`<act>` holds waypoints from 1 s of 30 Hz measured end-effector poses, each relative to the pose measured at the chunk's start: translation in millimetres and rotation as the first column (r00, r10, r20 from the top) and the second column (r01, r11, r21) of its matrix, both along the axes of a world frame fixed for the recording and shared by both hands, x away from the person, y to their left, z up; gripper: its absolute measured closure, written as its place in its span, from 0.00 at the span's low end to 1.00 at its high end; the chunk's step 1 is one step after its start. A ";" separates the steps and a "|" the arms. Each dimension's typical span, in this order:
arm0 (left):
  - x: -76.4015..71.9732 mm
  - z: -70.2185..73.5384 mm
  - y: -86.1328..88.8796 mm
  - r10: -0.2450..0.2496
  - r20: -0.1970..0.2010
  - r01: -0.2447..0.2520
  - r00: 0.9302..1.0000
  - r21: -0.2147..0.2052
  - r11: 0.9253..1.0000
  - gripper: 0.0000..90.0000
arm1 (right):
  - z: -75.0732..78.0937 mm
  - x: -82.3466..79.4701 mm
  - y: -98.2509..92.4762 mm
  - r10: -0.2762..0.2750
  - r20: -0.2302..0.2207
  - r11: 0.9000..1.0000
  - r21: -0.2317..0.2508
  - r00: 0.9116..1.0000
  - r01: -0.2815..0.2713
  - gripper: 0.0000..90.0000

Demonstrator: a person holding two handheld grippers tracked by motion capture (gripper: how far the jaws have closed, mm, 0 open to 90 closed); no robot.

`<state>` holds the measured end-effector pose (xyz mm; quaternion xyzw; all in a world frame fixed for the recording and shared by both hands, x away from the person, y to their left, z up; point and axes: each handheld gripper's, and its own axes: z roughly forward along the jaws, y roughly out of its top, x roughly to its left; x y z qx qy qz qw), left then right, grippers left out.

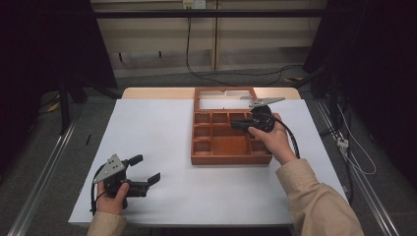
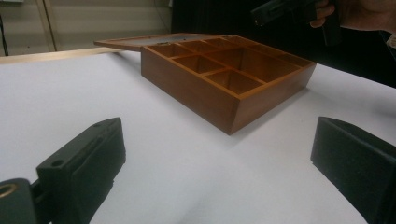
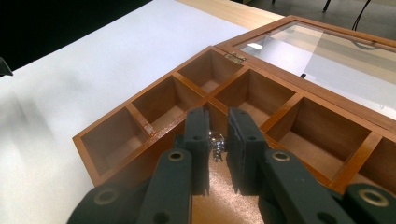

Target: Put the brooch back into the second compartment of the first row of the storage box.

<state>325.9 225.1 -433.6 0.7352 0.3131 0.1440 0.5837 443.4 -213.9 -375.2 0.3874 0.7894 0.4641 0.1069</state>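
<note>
Wooden compartment box [image 1: 230, 142] lying open on the white worktop [image 1: 147, 147], its glazed lid [image 1: 223, 98] folded back flat on the far side. The right claw [image 1: 237, 124] is lowered into the box over its large compartment, close against the dividers; seen in the right gripper view, its jaws stand nearly together with a narrow gap, and a small silvery metal piece [image 3: 216, 148], apparently a chain or charm, sits between them. Whether the pads actually pinch it cannot be told with certainty, though the closed stance suggests a grip. The piece lies directly at the tips of this claw, so the right hand is by far the nearer. The left claw [image 1: 146, 170] rests well apart on the near left of the worktop, jaws spread wide and empty, pointing toward the box.
</note>
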 end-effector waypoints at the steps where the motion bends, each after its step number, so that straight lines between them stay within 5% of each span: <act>1: -0.1 0.0 0.0 -0.001 0.000 0.001 1.000 -0.001 1.000 0.03 | -0.4 0.6 0.0 -0.001 0.000 1.000 -0.003 1.000 0.001 0.88; 30: 0.0 -0.6 -1.2 -0.003 -0.005 0.003 1.000 0.005 1.000 0.03 | -2.6 15.1 3.3 -0.013 0.001 1.000 0.000 1.000 0.013 0.88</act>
